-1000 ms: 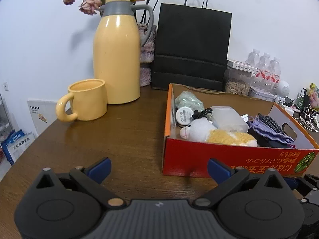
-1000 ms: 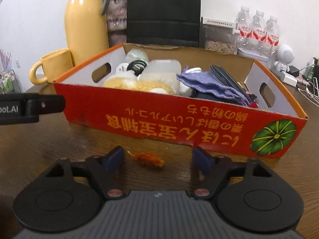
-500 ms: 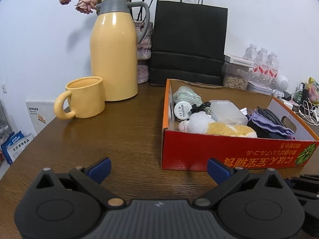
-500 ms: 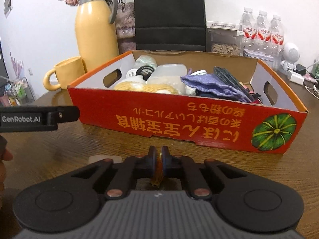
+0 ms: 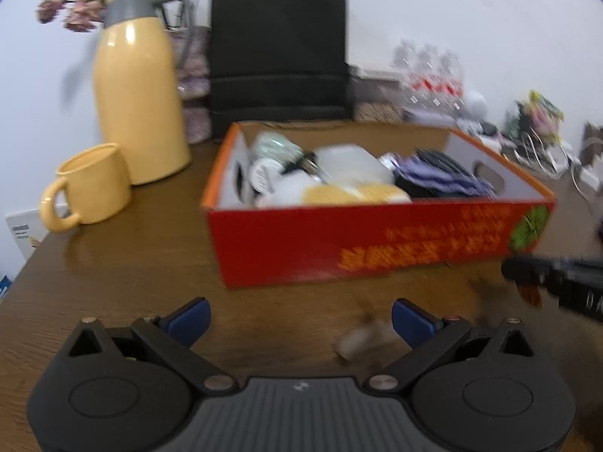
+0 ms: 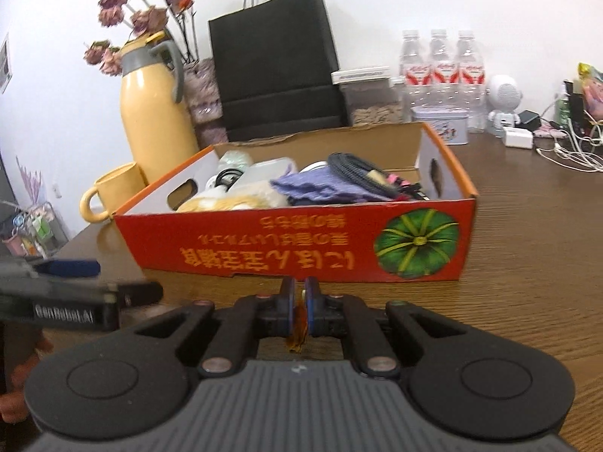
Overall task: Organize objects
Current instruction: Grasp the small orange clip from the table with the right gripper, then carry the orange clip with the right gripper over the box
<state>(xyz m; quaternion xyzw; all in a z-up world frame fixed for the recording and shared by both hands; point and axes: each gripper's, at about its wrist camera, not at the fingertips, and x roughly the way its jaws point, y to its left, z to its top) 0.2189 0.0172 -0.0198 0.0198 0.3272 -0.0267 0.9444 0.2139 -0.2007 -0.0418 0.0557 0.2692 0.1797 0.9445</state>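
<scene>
A red cardboard box (image 6: 294, 248) (image 5: 377, 241) stands on the brown table, filled with a plush toy (image 6: 226, 201), a purple cloth (image 6: 320, 188), a clear container and other items. My right gripper (image 6: 300, 303) is shut on a small orange object (image 6: 297, 333), held just in front of the box's near wall; it also shows in the left wrist view (image 5: 529, 293). My left gripper (image 5: 299, 318) is open and empty above the table, left of the right one. A small blurred pale object (image 5: 358, 342) lies on the table between its fingers.
A yellow thermos (image 5: 139, 94) and a yellow mug (image 5: 90, 186) stand left of the box. A black paper bag (image 6: 275, 67), water bottles (image 6: 439, 60), a tin (image 6: 439, 124) and cables (image 6: 565, 150) are at the back and right.
My right gripper, shut on the orange object, has lifted it off the table and swung left. My left gripper has moved right, toward the box front; its view is blurred.
</scene>
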